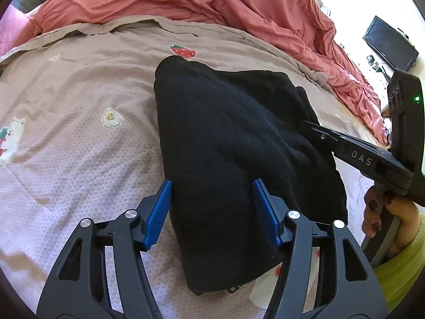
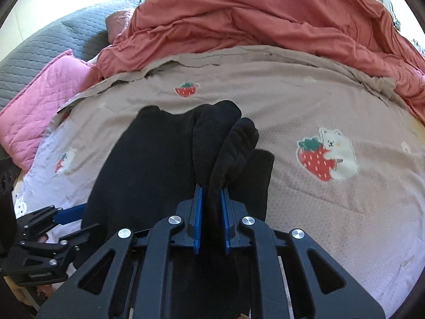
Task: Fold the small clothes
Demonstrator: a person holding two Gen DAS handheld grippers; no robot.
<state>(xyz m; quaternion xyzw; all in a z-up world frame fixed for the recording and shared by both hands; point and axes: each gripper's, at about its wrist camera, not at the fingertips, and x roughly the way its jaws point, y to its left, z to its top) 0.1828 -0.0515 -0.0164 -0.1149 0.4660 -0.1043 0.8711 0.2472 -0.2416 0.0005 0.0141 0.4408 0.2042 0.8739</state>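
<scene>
A black garment (image 1: 239, 143) lies on a bed, on a beige blanket (image 1: 79, 133) printed with strawberries and bears, just on the near side of the strawberry patch (image 1: 182, 51) that sits by the blanket's far hem. Beyond that patch a crumpled coral duvet (image 1: 212, 2) is heaped along the far side of the bed.

The right gripper (image 2: 211, 188) has its blue fingers (image 2: 197, 212) clenched on a raised ridge of the black cloth; the fold stands up between them and curls over toward the strawberry patch. Gripping a pinched edge like this probably lets the person lift one side of the garment and carry it across for a fold.

The left gripper (image 1: 211, 186) has its fingers (image 1: 159, 210) released and spread. They straddle the near end of the garment, one on each side of it, without pressing on the cloth. Placed so, it looks ready to take hold of that end, or to pin it down so the cloth does not slide while the other side is lifted.

In the left wrist view the right gripper comes in from the side away from the bear patch (image 1: 12, 138), carried by a hand (image 1: 390, 220) in a yellow-green sleeve (image 1: 406, 271).

The fold appears to be at an early stage: the garment is still bunched and uneven.
</scene>
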